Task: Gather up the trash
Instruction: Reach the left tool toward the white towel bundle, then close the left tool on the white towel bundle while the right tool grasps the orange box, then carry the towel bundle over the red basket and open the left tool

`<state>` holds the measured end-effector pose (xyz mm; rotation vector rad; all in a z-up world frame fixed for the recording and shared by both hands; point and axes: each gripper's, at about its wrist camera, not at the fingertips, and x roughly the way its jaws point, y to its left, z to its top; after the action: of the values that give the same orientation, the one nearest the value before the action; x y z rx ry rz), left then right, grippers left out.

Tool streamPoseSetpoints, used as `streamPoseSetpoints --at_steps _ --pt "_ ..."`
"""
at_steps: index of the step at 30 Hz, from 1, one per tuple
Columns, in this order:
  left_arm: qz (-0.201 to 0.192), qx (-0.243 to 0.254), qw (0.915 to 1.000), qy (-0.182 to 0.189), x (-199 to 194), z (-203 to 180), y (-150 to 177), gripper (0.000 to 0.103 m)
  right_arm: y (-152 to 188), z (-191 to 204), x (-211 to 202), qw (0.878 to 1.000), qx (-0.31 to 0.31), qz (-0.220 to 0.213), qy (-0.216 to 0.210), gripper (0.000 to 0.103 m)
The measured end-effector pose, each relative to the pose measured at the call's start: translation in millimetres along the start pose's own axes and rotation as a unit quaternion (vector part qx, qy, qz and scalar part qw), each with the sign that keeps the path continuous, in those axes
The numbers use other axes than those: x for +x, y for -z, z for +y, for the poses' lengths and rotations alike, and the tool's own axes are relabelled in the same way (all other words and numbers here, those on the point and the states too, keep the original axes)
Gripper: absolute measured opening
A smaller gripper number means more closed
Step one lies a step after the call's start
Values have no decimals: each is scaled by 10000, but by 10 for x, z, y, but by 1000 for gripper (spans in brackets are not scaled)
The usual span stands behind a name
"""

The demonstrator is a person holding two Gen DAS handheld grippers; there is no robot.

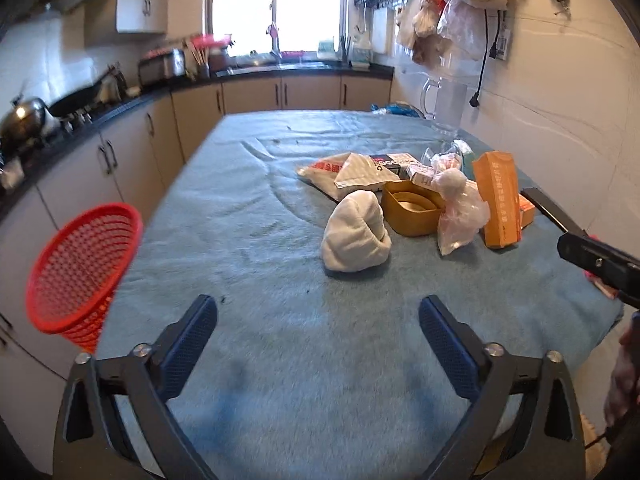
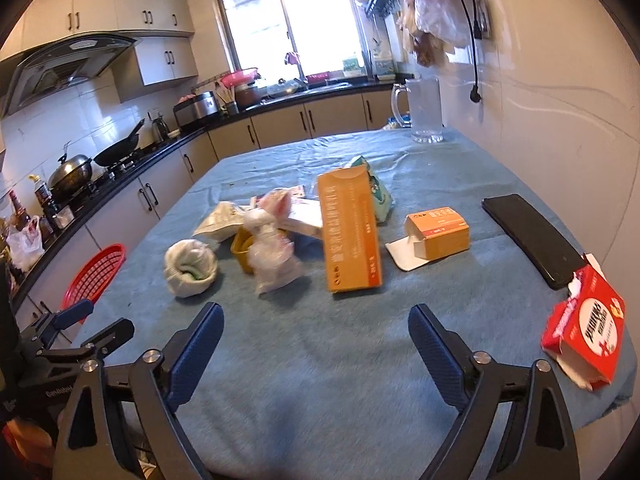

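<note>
Trash lies on a blue-covered table (image 1: pixel 248 240): a white wad (image 1: pixel 356 238) (image 2: pixel 191 266), a knotted clear plastic bag (image 1: pixel 460 210) (image 2: pixel 272 252), a tall orange box (image 1: pixel 498 200) (image 2: pixel 352 232), a yellow tub (image 1: pixel 412 210), a small open orange box (image 2: pixel 436 236) and a torn red box (image 2: pixel 582 334). A red mesh basket (image 1: pixel 82 268) (image 2: pixel 94 276) stands off the table's left edge. My left gripper (image 1: pixel 318 336) is open and empty over the near table. My right gripper (image 2: pixel 316 346) is open and empty, short of the tall orange box.
A black phone (image 2: pixel 534 240) lies at the table's right side. A clear glass jug (image 2: pixel 424 110) stands at the far right corner. Flat packets (image 1: pixel 352 172) lie behind the wad. Kitchen counters with pans run along the left, a wall along the right.
</note>
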<state>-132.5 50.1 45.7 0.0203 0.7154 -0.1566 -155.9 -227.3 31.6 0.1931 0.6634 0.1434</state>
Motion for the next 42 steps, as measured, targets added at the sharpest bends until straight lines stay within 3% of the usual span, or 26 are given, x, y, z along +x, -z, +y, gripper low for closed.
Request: streamPoseSetpoints --at_steps 3,9,16,20,22,23,34,42 --pt "188 22 9996 230 216 -40 -159 91 -101 -78 119 10000 73 51 1 88" --pt "287 230 9991 200 555 -237 -339 83 -322 -148 369 9997 48 98 221 86" --pt "630 177 9977 177 907 -242 -465 58 -479 -108 738 9979 -182 334 515 83" --pt "790 90 9963 310 992 -207 -492 44 -460 -100 894 9967 -230 519 583 73" --pt "769 102 9965 317 981 -208 -485 42 -435 -100 951 9957 -239 625 647 62" --pt "755 118 9966 306 980 -214 -484 40 -422 -115 978 9956 -216 692 598 52" --pt "483 -23 9982 342 778 -140 -451 37 -441 -111 618 9982 -109 251 534 52" --pt "265 -168 9990 332 538 -5 -461 37 -521 151 378 9995 -269 -5 178 52"
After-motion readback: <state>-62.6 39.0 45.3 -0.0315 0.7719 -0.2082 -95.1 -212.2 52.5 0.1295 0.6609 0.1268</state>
